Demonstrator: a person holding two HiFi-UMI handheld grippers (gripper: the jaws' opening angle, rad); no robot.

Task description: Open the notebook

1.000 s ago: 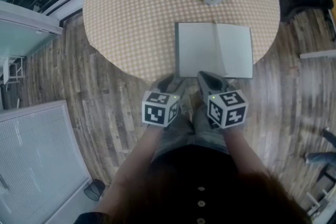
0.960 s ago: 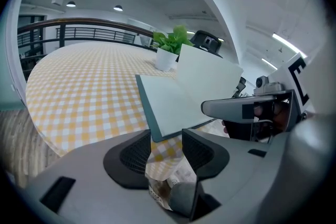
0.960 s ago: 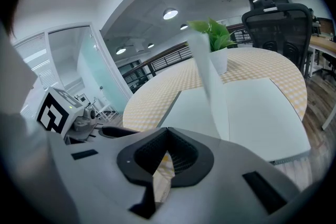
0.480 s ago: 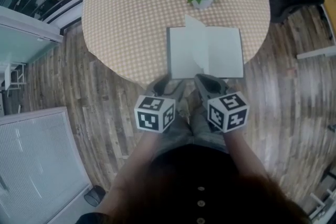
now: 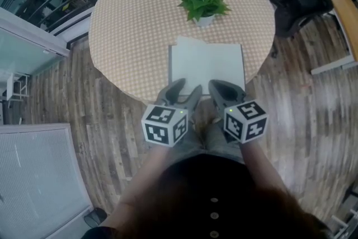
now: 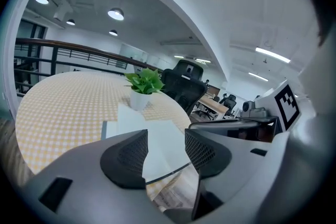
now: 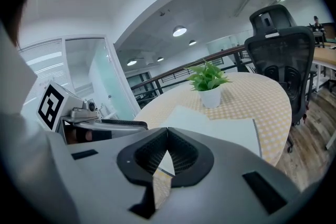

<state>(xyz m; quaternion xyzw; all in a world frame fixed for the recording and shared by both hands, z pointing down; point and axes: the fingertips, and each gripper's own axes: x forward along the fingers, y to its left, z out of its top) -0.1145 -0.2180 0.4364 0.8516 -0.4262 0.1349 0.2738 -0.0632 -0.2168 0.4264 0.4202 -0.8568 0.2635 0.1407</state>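
where the notebook lies: opened flat at the near edge of the table, potted plant just beyond
left gripper: jaws apart, just been opening, nothing between
right gripper: jaws closed, empty

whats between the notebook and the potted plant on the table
Only a bare strip of checked tablecloth lies between the notebook and the potted plant. The head view shows this most clearly.
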